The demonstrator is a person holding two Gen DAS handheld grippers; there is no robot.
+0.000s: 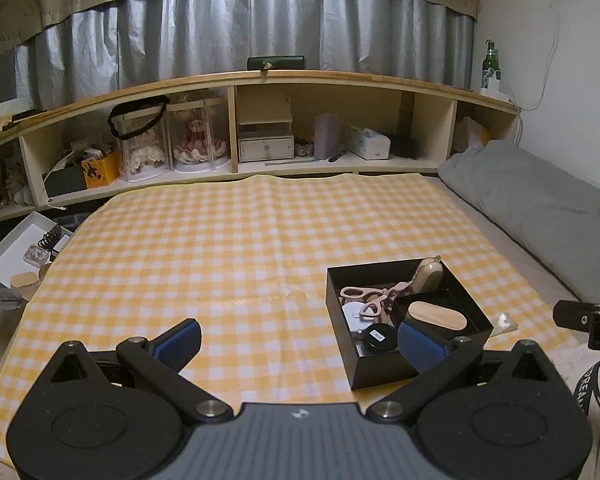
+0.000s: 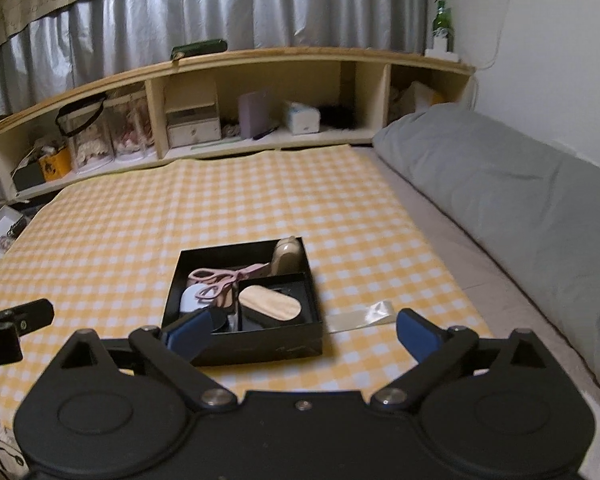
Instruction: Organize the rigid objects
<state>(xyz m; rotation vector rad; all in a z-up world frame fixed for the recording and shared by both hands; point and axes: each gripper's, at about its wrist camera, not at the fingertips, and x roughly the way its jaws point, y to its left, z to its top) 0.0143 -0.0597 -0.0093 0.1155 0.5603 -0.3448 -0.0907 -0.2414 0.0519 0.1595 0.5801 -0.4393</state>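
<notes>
A black box (image 1: 340, 304) (image 2: 172, 300) sits on the yellow checked cloth (image 1: 220, 248) (image 2: 140, 216). It holds pink scissors (image 1: 366, 294) (image 2: 220, 278), a beige case (image 1: 430, 274) (image 2: 286, 258), a white round item (image 1: 352, 314), a small black round tin (image 1: 378, 336) and a smaller black box with a wooden-lidded oval container (image 1: 438, 316) (image 2: 270, 302). My left gripper (image 1: 300, 342) is open and empty, just left of the box. My right gripper (image 2: 302, 334) is open and empty, just in front of the box.
A clear plastic strip (image 2: 360, 314) lies right of the box. A grey pillow (image 1: 540, 208) (image 2: 520, 200) lines the right side. A wooden shelf (image 1: 260, 80) with dolls and boxes runs along the back. A white box (image 1: 12, 252) sits at the far left.
</notes>
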